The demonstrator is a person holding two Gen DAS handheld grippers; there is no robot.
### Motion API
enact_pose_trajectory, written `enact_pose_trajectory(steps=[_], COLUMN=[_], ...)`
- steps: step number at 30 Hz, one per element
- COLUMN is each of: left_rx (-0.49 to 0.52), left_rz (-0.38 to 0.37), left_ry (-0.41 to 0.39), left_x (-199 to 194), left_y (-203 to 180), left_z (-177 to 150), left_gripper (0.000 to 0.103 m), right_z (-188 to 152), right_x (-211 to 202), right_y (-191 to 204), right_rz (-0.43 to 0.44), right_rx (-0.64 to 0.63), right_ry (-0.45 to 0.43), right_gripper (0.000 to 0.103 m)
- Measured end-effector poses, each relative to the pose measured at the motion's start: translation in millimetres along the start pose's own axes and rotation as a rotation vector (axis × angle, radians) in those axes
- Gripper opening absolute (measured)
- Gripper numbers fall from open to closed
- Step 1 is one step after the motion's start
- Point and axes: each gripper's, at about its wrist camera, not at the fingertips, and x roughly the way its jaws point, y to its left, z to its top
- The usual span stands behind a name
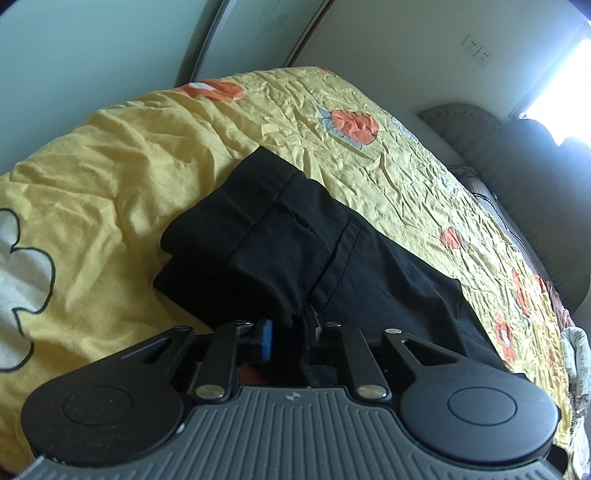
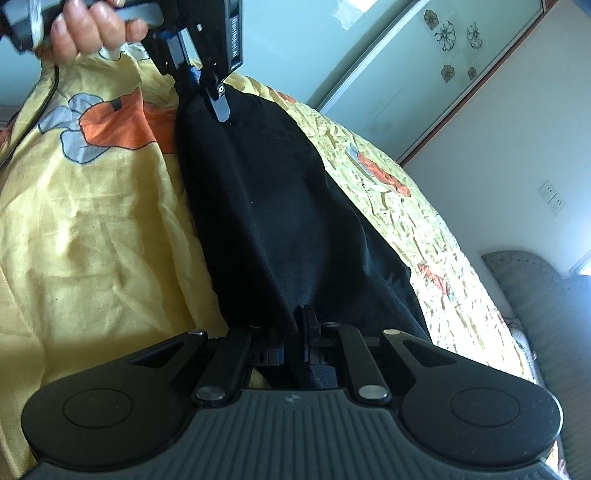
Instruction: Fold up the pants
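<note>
Pants (image 1: 295,240): black, lying on the yellow bedspread (image 1: 92,192); in your left view the waistband end lies far, doubled over another layer, with a pocket seam showing near the middle.
Left gripper (image 1: 295,326): your jaws are clenched on a bunch of the pants' near edge; cloth is pinched between the blue pad and the opposite finger.
Left gripper, seen from the right view (image 2: 207,79): it grips the far end of the cloth, your hand (image 2: 88,29) around its handle, a cable hanging left.
Right gripper (image 2: 301,321): your jaws are closed tight on the near end of the pants.
Cloth between grippers: stretched in one dark span in the right view, raised off the bedspread at both held ends.
Bedspread: wrinkled, printed with orange flowers.
Headboard (image 2: 535,295): grey, padded, far right.
</note>
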Motion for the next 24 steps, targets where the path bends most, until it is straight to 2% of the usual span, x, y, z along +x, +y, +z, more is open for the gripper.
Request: enact_pose_trajectory(steps=[5,8,9,12,13,15,17,20,22,24], left_rx=[0.078,0.116,0.130,0.198,0.229,0.283,0.322,0.369,0.423,0.486], left_rz=[0.029,0.023,0.017,-0.026,-0.039,-0.082,-0.162,-0.304,-0.343,-0.370], left_ry=[-0.022,-0.048,-0.055,-0.074,-0.080,-0.073,-0.038,0.066,0.089,0.098], left_x=[-24.5,-39.3,-41.7,-43.2,-41.0,-34.5,-27.1,-11.3,-6.0,-1.2], left_y=[-20.7,-33.9,-39.2,-63.6,-74.0,-95.4,-114.4,-146.5,-166.1,-182.9], left_z=[-6.4,-11.1,-11.7,-12.6,-14.0,-19.1,-27.1,-42.8,-58.7,-74.2], left_gripper=[0.022,0.022,0.022,0.029,0.033,0.036,0.036,0.036,0.036,0.036], right_z=[-2.6,-3.2,-3.9,-11.2,-16.1,-30.8,-54.3,-109.2,-161.5,-214.1], right_x=[-1.3,-6.4,-10.8,-29.0,-37.6,-57.6,-78.6,-109.4,-131.8,-152.6], right_y=[13.5,14.0,10.5,-5.1,-13.8,-35.5,-65.8,-120.8,-162.5,-196.7], right_rz=[-0.071,-0.074,-0.063,-0.030,-0.018,0.007,-0.016,-0.163,-0.306,-0.409], right_rx=[-0.038,-0.034,-0.009,0.079,0.122,0.227,0.371,0.612,0.817,1.015], right_ry=[-0.009,-0.003,-0.002,-0.011,-0.013,-0.022,-0.012,0.031,0.080,0.109], right_gripper=[0.010,0.012,0.015,0.039,0.054,0.057,0.057,0.057,0.057,0.057])
